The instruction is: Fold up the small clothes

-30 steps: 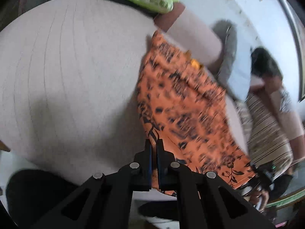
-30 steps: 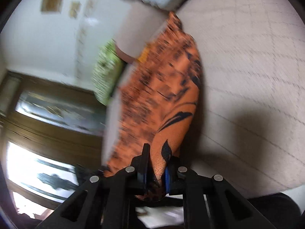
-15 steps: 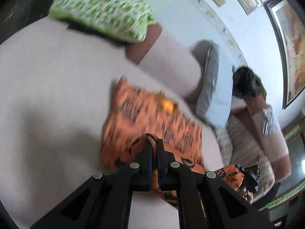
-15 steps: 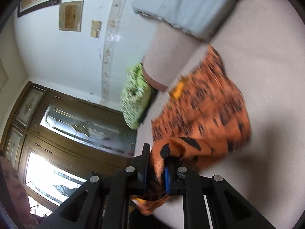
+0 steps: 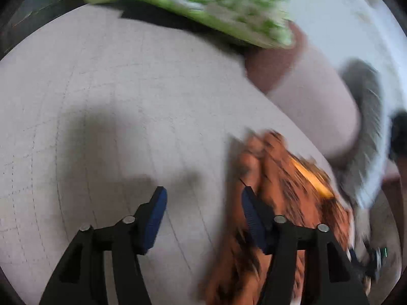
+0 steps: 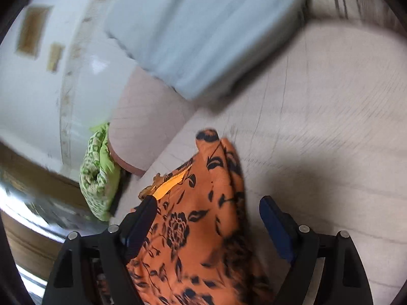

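An orange garment with black floral print (image 6: 201, 218) lies folded on the beige quilted sofa seat (image 6: 318, 127). In the left wrist view the garment (image 5: 287, 203) is at the lower right, blurred. My left gripper (image 5: 203, 203) is open and empty; bare seat (image 5: 101, 101) shows between its fingers, and its right finger stands at the garment's left edge. My right gripper (image 6: 207, 218) is open over the garment, jaws wide apart, holding nothing. The cloth lies between and below its fingers.
A green patterned cushion (image 5: 198, 2) sits at the seat's far end, also in the right wrist view (image 6: 98, 172). A pale blue pillow (image 6: 203, 25) leans on the beige backrest (image 6: 145, 122). A person (image 5: 399, 137) sits at the right edge.
Both grippers have opened and let go of the orange garment, which now lies folded on the seat. Before they held its edge and carried it over.
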Tool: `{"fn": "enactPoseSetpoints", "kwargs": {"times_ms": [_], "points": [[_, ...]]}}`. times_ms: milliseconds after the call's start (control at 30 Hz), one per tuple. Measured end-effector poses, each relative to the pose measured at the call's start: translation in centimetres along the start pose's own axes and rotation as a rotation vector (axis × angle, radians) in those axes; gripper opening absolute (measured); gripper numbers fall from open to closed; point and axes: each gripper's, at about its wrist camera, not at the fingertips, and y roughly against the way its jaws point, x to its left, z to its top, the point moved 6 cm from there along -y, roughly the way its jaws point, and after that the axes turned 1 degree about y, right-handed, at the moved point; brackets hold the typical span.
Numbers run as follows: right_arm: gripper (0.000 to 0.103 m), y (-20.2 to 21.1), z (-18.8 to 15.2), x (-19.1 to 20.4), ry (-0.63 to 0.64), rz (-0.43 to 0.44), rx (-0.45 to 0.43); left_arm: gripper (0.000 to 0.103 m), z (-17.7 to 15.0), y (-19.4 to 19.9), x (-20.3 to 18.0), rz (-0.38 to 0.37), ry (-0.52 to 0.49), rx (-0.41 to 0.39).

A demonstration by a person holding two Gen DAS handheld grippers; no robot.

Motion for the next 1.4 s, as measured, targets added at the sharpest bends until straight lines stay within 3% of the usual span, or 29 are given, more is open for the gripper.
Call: {"fn": "enactPoseSetpoints", "kwargs": {"times_ms": [67, 133, 233, 300, 333, 367, 400, 433, 500, 633, 800, 933, 1033, 1100, 1133, 1200, 1267, 1333, 1400], "points": [[0.085, 0.2, -0.4, 0.0, 0.058, -0.028, 0.041, 0.080, -1.6, 0.4, -1.6, -0.059, -0.091, 0.039], [0.085, -1.0, -1.6, 0.1, 0.125, -0.052, 0.143, 0.085, -3.1, -0.7, -3.3, -0.094, -0.185, 0.085], [0.085, -3.6, -3.4, 0.5, 0.172, -0.045, 0.262, 0.085, -4.0, -3.8, -3.5, -0.005, -0.222, 0.143], [0.086, -4.9, -4.3, 0.7, 0.184, -0.060, 0.283, 0.085, -3.7, -4.2, -3.7, 0.014, -0.211, 0.113], [0.085, -5.5, -4.4, 1.3, 0.216, -0.068, 0.291, 0.069, -3.4, -4.1, -3.9, 0.020, -0.206, 0.107], [0.083, -6.0, -4.4, 1.7, 0.227, -0.089, 0.307, 0.017, -3.5, -4.2, -4.2, 0.009, -0.197, 0.121], [0.066, -6.5, -4.5, 2.3, 0.231, -0.088, 0.333, 0.015, -3.7, -4.7, -4.4, -0.027, -0.152, 0.167], [0.043, -7.0, -4.7, 2.7, 0.242, -0.086, 0.360, 0.015, -3.5, -4.7, -4.5, -0.012, -0.134, 0.156], [0.027, -8.0, -5.5, 2.9, 0.286, -0.162, 0.404, 0.014, -3.6, -4.6, -4.9, 0.031, -0.149, 0.142], [0.022, -7.4, -5.0, 3.7, 0.220, -0.149, 0.390, 0.012, -3.3, -1.8, -6.8, 0.010, -0.126, 0.107], [0.021, -1.7, -4.2, 9.9, 0.318, -0.096, 0.329, 0.012, -5.3, 8.1, -10.7, -0.039, -0.239, -0.022], [0.021, 4.9, -6.6, 12.4, 0.360, -0.084, 0.303, 0.012, -11.4, 13.7, -9.7, -0.083, -0.201, -0.022], [0.023, 9.5, -11.3, 11.2, 0.353, -0.077, 0.308, 0.017, -17.4, 13.6, -6.1, -0.064, -0.154, 0.012], [0.030, 10.0, -16.0, 7.6, 0.334, -0.094, 0.352, 0.023, -20.8, 10.2, -2.9, -0.016, -0.108, 0.089], [0.039, 9.8, -17.8, 5.5, 0.311, -0.111, 0.386, 0.027, -22.1, 8.6, -1.2, 0.028, -0.076, 0.132], [0.052, 8.2, -21.3, 0.4, 0.262, -0.244, 0.468, 0.034, -22.3, 8.6, 0.5, -0.042, 0.022, 0.075], [0.057, 9.7, -20.9, 0.5, 0.268, -0.209, 0.351, 0.052, -21.4, 10.2, 0.8, 0.037, 0.037, 0.048], [0.064, 11.9, -19.5, 1.5, 0.260, -0.243, 0.260, 0.060, -20.2, 12.9, 0.0, 0.040, 0.006, -0.049], [0.065, 13.7, -17.9, 3.7, 0.355, -0.309, 0.182, 0.061, -19.6, 15.0, -2.1, 0.054, -0.086, -0.120]]}}
